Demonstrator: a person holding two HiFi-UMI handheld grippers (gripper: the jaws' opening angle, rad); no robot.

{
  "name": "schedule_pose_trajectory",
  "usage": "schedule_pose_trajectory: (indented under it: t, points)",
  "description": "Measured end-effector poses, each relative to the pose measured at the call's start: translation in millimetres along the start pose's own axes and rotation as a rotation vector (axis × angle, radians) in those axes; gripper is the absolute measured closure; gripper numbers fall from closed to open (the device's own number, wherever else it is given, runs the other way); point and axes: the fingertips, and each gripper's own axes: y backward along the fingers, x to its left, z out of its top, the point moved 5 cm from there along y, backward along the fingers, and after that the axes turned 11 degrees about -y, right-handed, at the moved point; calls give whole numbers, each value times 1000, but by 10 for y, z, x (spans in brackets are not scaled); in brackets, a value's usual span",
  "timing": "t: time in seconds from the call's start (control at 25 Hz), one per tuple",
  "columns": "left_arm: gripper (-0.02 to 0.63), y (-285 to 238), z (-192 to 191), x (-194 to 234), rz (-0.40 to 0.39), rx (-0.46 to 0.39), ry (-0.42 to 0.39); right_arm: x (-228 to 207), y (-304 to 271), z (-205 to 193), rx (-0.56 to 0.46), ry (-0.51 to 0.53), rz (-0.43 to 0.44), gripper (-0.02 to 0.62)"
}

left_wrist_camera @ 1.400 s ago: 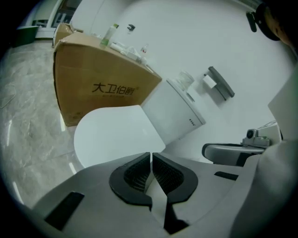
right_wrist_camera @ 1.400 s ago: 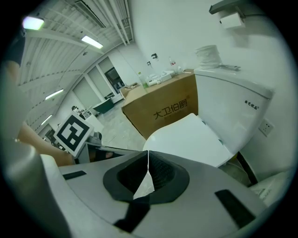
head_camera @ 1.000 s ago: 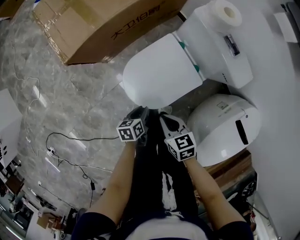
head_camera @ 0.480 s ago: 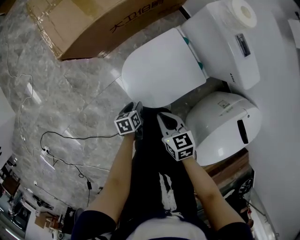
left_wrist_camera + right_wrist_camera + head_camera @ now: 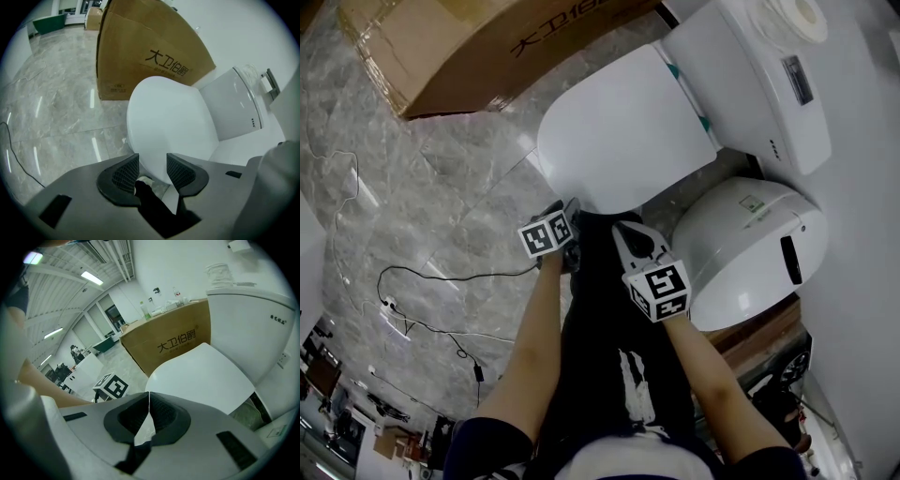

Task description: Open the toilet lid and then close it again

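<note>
The white toilet lid lies closed over the bowl, in front of the tank. My left gripper sits just before the lid's front edge. Its jaws have just been opening and stand open. In the left gripper view the lid fills the space ahead, and its front edge shows in the gap of the left gripper, clear of both pads. My right gripper hangs beside it, a little further back, shut on nothing. The right gripper looks over the lid.
A large cardboard box lies on the marbled floor behind and left of the toilet. A round white bin stands right of the bowl. A thin cable trails on the floor at left. A paper roll rests on the tank.
My left gripper has come down and forward to the lid's front edge. The right gripper has sunk a little. The toilet now looks nearer.
</note>
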Motion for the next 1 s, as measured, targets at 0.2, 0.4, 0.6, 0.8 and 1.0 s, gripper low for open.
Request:
schedule_pose_trajectory:
  t: [0.2,0.4,0.6,0.8,1.0]
  points:
    - [420,-100,-47,46,-30,16,33,-44,8,-96,5,-12,-5,588]
    - [429,-157,-50,112,-51,-12,97,-126,6,-141,6,-20,-15,588]
    - [513,-127,-89,215,-98,-53,216,-163,-19,-112,-3,-28,-18,588]
    - [537,-98,-91,214,-88,-49,258,-149,-44,-107,-6,-32,-14,588]
    - [545,-2,-69,174,-112,-58,238,-137,-47,-108,-5,-36,-10,588]
